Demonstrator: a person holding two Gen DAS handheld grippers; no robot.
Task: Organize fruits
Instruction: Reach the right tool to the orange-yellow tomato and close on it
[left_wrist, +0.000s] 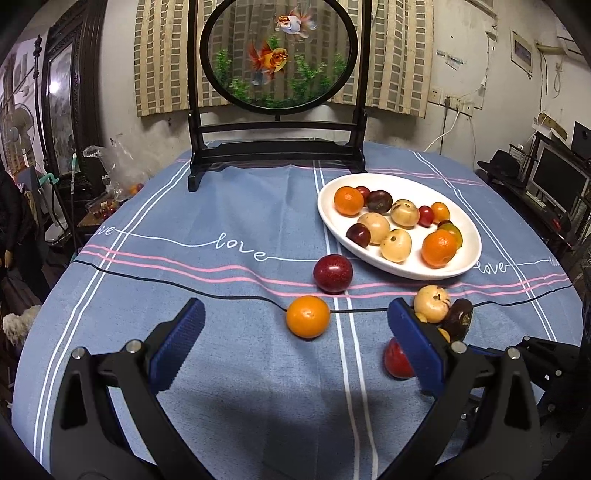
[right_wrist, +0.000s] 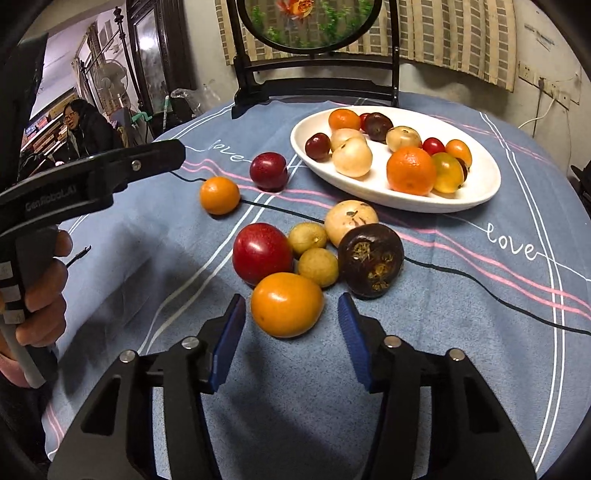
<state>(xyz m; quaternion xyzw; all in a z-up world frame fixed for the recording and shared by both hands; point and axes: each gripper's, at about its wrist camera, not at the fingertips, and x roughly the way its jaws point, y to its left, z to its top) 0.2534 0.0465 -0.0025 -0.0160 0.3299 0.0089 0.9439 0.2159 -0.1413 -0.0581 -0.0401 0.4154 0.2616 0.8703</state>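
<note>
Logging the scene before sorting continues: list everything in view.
Plate: one, white, oval, cloth's far right.
Plated fruit: about twelve, orange, red, dark, pale, on plate.
Loose fruit: eight, orange, red, yellowish, pale, dark brown, on cloth.
Tablecloth: one, blue, striped, covering table.
Cable: one, black, across cloth.
Goldfish screen: one, black frame, table's far edge.
Left gripper: one, blue pads, open.
Right gripper: one, blue pads, straddling an orange fruit.

One plate (right_wrist: 480, 192), seven loose fruits, two hand-held grippers
</note>
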